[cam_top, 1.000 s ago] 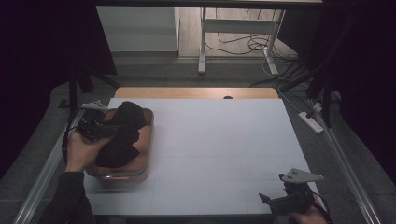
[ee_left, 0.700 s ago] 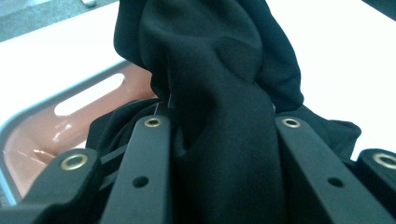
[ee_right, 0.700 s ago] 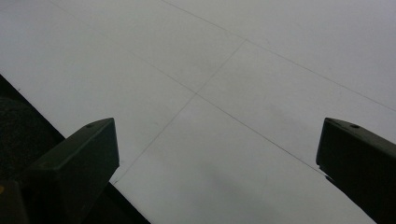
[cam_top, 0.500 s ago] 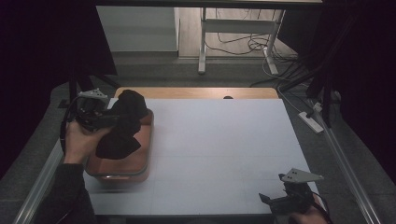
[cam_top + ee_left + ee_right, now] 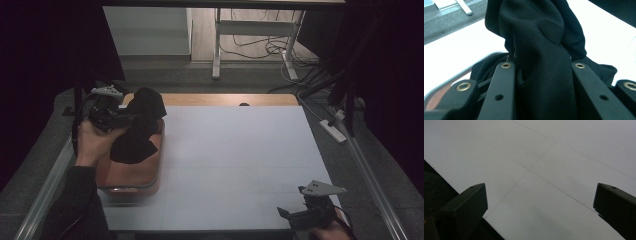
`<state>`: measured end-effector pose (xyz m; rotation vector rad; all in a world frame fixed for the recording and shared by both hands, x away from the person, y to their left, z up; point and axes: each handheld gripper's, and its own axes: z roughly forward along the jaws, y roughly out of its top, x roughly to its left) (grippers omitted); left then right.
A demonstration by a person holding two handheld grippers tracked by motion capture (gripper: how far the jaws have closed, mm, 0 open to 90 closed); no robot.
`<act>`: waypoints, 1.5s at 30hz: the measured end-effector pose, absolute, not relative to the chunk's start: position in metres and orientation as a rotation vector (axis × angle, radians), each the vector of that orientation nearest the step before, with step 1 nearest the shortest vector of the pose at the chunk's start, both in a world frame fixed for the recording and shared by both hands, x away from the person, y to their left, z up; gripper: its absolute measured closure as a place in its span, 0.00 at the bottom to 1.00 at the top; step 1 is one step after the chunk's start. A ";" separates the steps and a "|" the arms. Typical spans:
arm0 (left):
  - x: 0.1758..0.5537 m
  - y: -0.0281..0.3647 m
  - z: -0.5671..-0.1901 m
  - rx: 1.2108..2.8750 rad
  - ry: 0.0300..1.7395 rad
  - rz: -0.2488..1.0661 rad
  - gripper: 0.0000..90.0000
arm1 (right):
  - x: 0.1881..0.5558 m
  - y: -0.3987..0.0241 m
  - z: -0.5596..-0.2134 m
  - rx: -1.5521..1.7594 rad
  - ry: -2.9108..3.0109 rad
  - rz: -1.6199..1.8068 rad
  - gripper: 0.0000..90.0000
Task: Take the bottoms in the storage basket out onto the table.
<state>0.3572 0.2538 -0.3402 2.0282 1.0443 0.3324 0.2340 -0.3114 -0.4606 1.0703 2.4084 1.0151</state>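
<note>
A black cloth (image 5: 139, 125) is pinched in the left gripper (image 5: 541, 82), lifted above the orange tray (image 5: 127, 175). Right gripper (image 5: 541, 210): jaws wide apart, nothing held. Risk: hanging folds may be snagged on the tray rim.

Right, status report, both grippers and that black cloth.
Left gripper shut on black cloth, lifted over orange tray. Right gripper open, idle at near table edge. Nothing in the way.
</note>
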 end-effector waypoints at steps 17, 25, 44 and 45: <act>0.371 0.222 -0.323 2.039 0.964 0.317 0.78 | 0.234 -0.311 -0.461 1.068 2.410 1.016 0.00; 0.377 0.204 -0.318 2.047 0.929 0.305 0.78 | 0.234 -0.311 -0.461 1.066 2.411 1.020 0.00; 0.390 0.166 -0.317 2.063 0.858 0.273 0.78 | 0.234 -0.311 -0.461 1.063 2.412 1.020 0.00; 0.391 0.163 -0.317 2.064 0.852 0.271 0.78 | 0.234 -0.311 -0.461 1.062 2.412 1.020 0.00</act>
